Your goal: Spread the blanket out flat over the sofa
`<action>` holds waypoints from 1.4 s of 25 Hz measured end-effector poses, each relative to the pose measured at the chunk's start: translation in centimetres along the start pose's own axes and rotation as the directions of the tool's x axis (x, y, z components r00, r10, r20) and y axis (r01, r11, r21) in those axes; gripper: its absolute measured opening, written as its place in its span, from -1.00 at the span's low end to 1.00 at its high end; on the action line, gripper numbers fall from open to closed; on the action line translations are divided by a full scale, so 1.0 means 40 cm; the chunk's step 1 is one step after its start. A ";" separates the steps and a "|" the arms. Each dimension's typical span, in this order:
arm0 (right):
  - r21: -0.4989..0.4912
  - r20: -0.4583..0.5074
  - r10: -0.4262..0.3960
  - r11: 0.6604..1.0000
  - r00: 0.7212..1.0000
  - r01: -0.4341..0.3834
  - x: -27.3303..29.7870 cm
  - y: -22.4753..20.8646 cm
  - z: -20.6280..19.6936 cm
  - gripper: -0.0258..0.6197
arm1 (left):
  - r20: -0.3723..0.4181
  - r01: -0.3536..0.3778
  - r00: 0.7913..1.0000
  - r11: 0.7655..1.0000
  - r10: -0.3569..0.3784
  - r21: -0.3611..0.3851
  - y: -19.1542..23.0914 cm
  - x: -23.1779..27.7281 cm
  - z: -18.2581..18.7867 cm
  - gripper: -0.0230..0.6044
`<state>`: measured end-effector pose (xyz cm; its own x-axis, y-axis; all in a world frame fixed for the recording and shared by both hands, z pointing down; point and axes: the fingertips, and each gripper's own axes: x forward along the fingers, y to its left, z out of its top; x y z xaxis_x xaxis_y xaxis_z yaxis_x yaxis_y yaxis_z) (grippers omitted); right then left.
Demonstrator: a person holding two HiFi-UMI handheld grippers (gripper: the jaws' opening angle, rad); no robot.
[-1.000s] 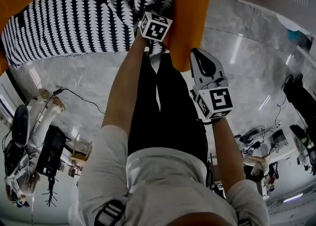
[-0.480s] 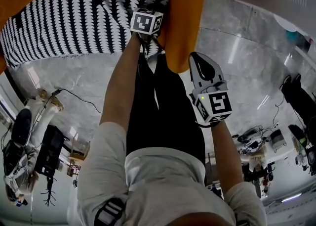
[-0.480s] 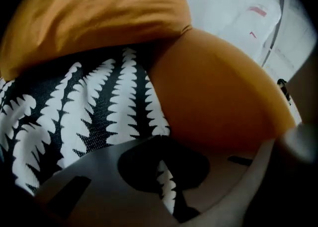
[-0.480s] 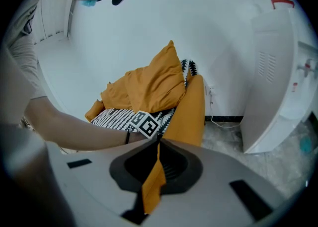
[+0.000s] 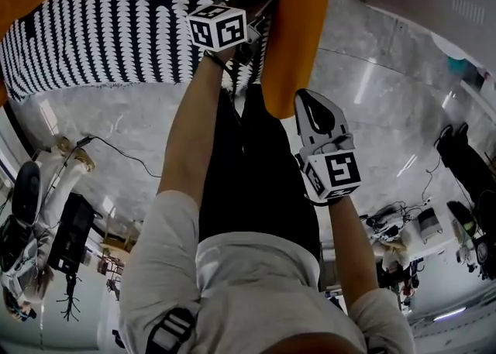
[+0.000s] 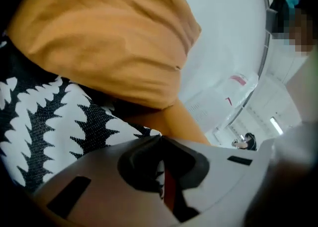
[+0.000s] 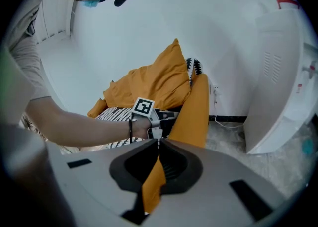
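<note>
Two grippers pinch orange blanket (image 7: 149, 88): left gripper (image 6: 160, 140) at patterned side, right gripper (image 7: 158, 144) on strip; marble floor (image 5: 372, 112), white wall (image 7: 164, 7).

No legible txt, labels or nos. anywhere

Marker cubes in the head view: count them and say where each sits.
2. One black-and-white marker cube rides the left gripper, over the black-and-white patterned fabric; the other rides the right gripper, beside the orange fabric. None seems hidden.
</note>
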<state>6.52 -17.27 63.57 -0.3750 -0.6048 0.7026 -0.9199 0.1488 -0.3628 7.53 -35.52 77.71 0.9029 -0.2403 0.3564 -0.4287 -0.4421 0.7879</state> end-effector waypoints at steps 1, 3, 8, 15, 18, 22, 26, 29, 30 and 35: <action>0.000 -0.002 -0.001 1.000 1.000 0.001 0.005 0.002 -0.003 -0.84 | 0.005 -0.010 1.000 1.000 0.011 -0.014 0.018 0.008 -0.001 -0.88; -0.009 -0.005 0.003 1.000 1.000 -0.003 0.014 0.010 -0.008 -0.84 | -0.011 -0.082 0.997 0.997 0.082 0.017 0.073 0.030 -0.015 -0.88; -0.041 -0.036 0.031 0.999 0.999 -0.033 0.011 0.044 -0.015 -0.84 | -0.016 -0.137 0.990 0.990 0.137 -0.026 0.127 0.082 -0.051 -0.88; -0.057 -0.027 0.055 0.997 0.998 -0.056 0.026 0.096 0.004 -0.84 | 0.080 -0.064 0.995 0.997 0.060 0.051 0.012 -0.065 -0.016 -0.88; -0.055 -0.018 0.061 0.997 0.998 -0.062 0.046 0.108 0.014 -0.84 | 0.149 -0.174 0.977 0.975 0.153 0.138 0.017 -0.197 0.002 -0.88; -0.050 -0.009 0.068 0.996 0.998 -0.069 0.070 0.137 0.020 -0.84 | 0.134 -0.440 0.898 0.865 0.419 0.242 0.187 -0.355 0.020 -0.88; -0.046 -0.024 0.073 0.996 0.997 -0.074 0.097 0.167 0.007 -0.84 | 0.028 -0.548 0.810 0.740 0.586 0.390 0.321 -0.433 0.001 -0.89; -0.037 -0.031 0.070 0.997 0.997 -0.072 0.109 0.178 0.011 -0.84 | -0.009 -0.567 0.781 0.715 0.625 0.410 0.344 -0.444 -0.011 -0.88; -0.034 -0.033 0.071 0.997 0.997 -0.072 0.115 0.185 0.013 -0.84 | -0.026 -0.565 0.780 0.721 0.625 0.402 0.349 -0.444 -0.020 -0.88; -0.050 -0.027 0.059 0.997 0.998 -0.061 0.146 0.216 0.028 -0.84 | -0.157 -0.470 0.810 0.785 0.566 0.403 0.370 -0.384 -0.092 -0.88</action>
<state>-3.50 -20.39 63.85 -0.4320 -0.5732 0.6963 -0.9000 0.2243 -0.3737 -12.57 -35.22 85.76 0.4935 -0.3086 0.8132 -0.7741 -0.5821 0.2489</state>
